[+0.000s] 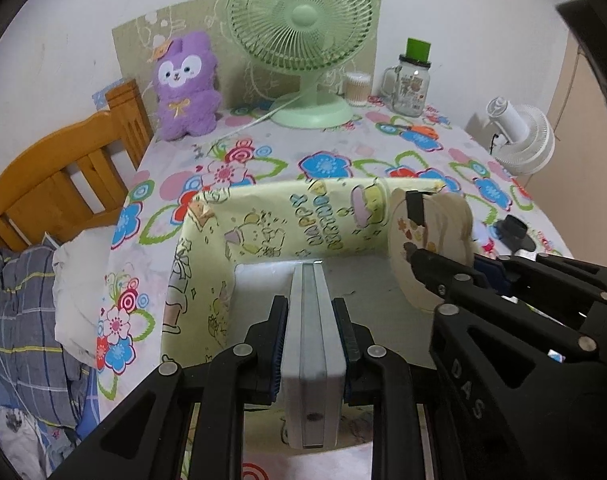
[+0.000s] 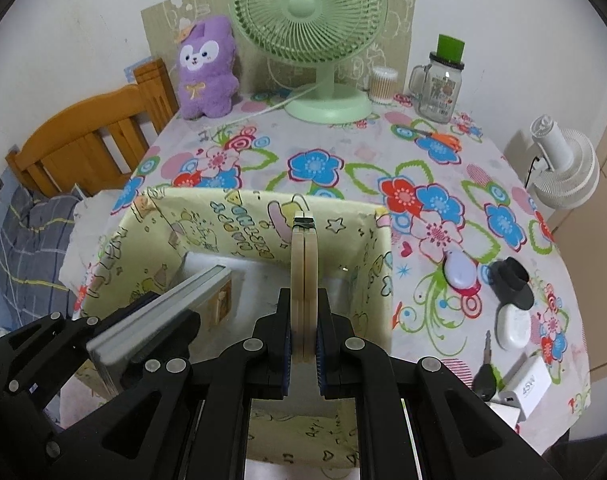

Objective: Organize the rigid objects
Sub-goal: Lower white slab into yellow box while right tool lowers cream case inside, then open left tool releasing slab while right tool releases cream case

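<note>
Over the yellow box (image 1: 207,264) on the worktop (image 2: 383,168), two things are being held, one in each hand-held gripper. The left hand-held gripper (image 1: 311,344) is closed tight on a flat grey case (image 1: 311,320), which is gripped on its two wide faces. The right hand-held gripper (image 2: 304,332) is closed tight on a round flat wooden piece (image 2: 304,264), which stands on its edge. The case is held thin edge up, and its long side is pointed away from the hand, down toward the white floor of the box. The wooden piece is turned the same way, with its black clip (image 2: 303,222) at the far end. To do this step well, each thing should be lowered slowly into the box, kept straight and side by side, so that they are not bumped together. The thin paper walls should not be pushed. The grips should be let go only when the floor is touched.
</note>
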Demonstrator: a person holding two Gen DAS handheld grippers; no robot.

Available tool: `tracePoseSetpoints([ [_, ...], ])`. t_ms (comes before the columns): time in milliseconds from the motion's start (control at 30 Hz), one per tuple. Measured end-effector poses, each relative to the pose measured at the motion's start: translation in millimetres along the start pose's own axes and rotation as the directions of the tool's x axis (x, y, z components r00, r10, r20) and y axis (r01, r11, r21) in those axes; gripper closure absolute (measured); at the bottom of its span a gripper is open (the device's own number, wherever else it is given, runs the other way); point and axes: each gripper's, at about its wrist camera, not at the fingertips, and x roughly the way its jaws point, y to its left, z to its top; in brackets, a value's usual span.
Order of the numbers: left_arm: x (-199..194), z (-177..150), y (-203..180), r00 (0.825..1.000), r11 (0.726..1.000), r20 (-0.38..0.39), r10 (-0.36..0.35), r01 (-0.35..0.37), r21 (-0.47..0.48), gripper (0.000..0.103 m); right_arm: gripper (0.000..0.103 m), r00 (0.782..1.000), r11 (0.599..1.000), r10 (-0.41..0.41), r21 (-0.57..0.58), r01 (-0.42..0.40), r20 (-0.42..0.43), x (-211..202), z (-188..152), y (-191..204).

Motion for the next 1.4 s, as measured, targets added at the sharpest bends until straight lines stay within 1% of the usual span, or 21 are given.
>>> tracePoseSetpoints([
  [67, 6, -1, 3, 1.0, 1.0, -0.011, 0.009, -0.009, -0.004, 0.083, 0.091, 1.0, 1.0, 0.002, 0.0, -0.002, -0.011, 5, -1, 0],
  [167, 8, -1, 2, 1.0, 1.0, 0.007, 0.027, -0.027, 0.007, 0.082, 0.091, 1.0, 1.0, 0.002, 0.004, -0.002, -0.01, 10, -1, 0],
  [333, 14, 1, 4, 1.0, 1.0, 0.0, 0.026, -0.026, 0.005, 0.081, 0.091, 1.0, 1.0, -0.01, 0.012, 0.01, -0.02, 12, 0, -1],
  [433, 19, 3, 5, 0.999, 0.999, -0.004, 0.041, -0.041, 0.001, 0.07, 0.09, 1.0, 1.0, -0.014, 0.007, 0.014, -0.016, 10, -1, -1],
  [500, 20, 4, 6, 0.999, 0.999, -0.003, 0.035, -0.035, -0.001, 0.066, 0.089, 1.0, 1.0, -0.02, -0.001, 0.02, -0.011, 7, -1, 0],
  [533, 20, 5, 6, 0.999, 0.999, -0.001, 0.033, -0.033, -0.002, 0.06, 0.086, 1.0, 1.0, -0.028, -0.005, 0.028, -0.007, 6, -1, 0],
  [567, 19, 5, 5, 0.999, 0.999, 0.001, 0.033, -0.033, -0.003, 0.057, 0.076, 0.999, 0.999, -0.042, -0.011, 0.042, -0.003, 3, 1, 1],
  [600, 18, 6, 5, 0.999, 0.999, 0.003, 0.032, -0.032, -0.004, 0.049, 0.069, 0.998, 0.998, -0.057, -0.012, 0.058, 0.005, 1, 1, 1],
  [633, 17, 6, 5, 1.0, 1.0, 0.005, 0.03, -0.03, -0.01, 0.043, 0.052, 0.997, 0.997, -0.073, -0.009, 0.073, 0.019, -2, 2, 0],
  [700, 14, 8, 7, 1.0, 1.0, 0.013, 0.02, -0.019, -0.024, 0.038, 0.045, 0.997, 0.998, -0.062, -0.014, 0.063, 0.052, -10, 2, 0],
  [733, 12, 8, 6, 1.0, 0.999, 0.016, 0.021, -0.021, -0.024, 0.036, 0.038, 0.995, 0.997, -0.077, -0.012, 0.078, 0.059, -12, 3, 0],
  [767, 11, 7, 5, 0.999, 0.999, 0.02, 0.025, -0.024, -0.024, 0.032, 0.033, 0.992, 0.994, -0.105, -0.015, 0.106, 0.073, -16, 3, 0],
  [867, 6, 7, 3, 0.999, 0.999, 0.033, 0.031, -0.03, -0.016, 0.024, 0.029, 0.988, 0.992, -0.121, -0.027, 0.125, 0.099, -23, 3, -2],
  [967, 3, 5, 0, 0.999, 0.999, 0.029, 0.036, -0.036, -0.008, 0.023, 0.027, 0.988, 0.992, -0.119, -0.023, 0.121, 0.096, -25, 1, -4],
  [1133, -4, -3, -2, 0.997, 0.998, 0.044, 0.057, -0.057, 0.005, 0.026, 0.027, 0.99, 0.994, -0.109, -0.022, 0.112, 0.087, -27, -5, -3],
  [1200, -6, -5, -2, 0.997, 0.998, 0.05, 0.057, -0.058, 0.005, 0.037, 0.027, 0.991, 0.994, -0.102, -0.019, 0.104, 0.086, -27, -7, -3],
  [1233, -7, -6, -2, 0.997, 0.998, 0.051, 0.059, -0.059, 0.003, 0.055, 0.027, 0.991, 0.995, -0.101, -0.02, 0.103, 0.086, -28, -8, -3],
  [1267, -6, -7, -2, 0.997, 0.998, 0.045, 0.058, -0.058, -0.003, 0.067, 0.027, 0.991, 0.994, -0.101, -0.021, 0.103, 0.086, -29, -9, -2],
  [1300, -5, -7, -2, 0.998, 0.999, 0.037, 0.053, -0.053, -0.01, 0.067, 0.027, 0.991, 0.994, -0.101, -0.024, 0.103, 0.084, -28, -10, -1],
  [1367, -2, -8, -2, 0.998, 0.999, 0.033, 0.053, -0.053, -0.014, 0.08, 0.027, 0.992, 0.994, -0.1, -0.026, 0.102, 0.08, -27, -11, -2],
  [1400, -1, -9, -2, 0.998, 0.998, 0.037, 0.059, -0.059, -0.012, 0.082, 0.027, 0.992, 0.995, -0.098, -0.027, 0.1, 0.075, -26, -12, -2],
])
